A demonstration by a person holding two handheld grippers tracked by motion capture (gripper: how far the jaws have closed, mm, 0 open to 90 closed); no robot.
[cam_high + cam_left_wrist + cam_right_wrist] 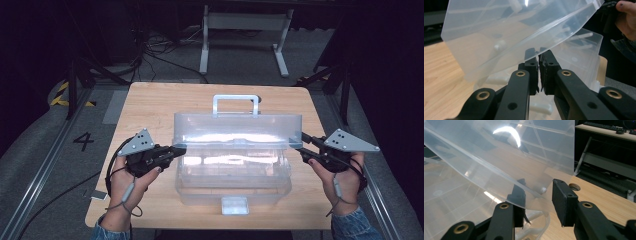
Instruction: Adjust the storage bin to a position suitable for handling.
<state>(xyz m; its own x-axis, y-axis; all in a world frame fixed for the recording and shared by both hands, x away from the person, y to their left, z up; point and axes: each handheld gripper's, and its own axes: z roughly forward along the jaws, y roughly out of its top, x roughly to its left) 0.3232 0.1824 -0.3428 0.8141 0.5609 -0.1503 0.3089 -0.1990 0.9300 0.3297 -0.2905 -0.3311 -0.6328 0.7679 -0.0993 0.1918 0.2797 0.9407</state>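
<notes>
At the centre of the worktop, the clear box's lid is half raised: left gripper fingers pinch its edge, right gripper fingers straddle it loosely and should clamp next.

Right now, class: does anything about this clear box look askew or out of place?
Nothing is damaged. The box has its lid raised, one end pinched by the left gripper.
</notes>
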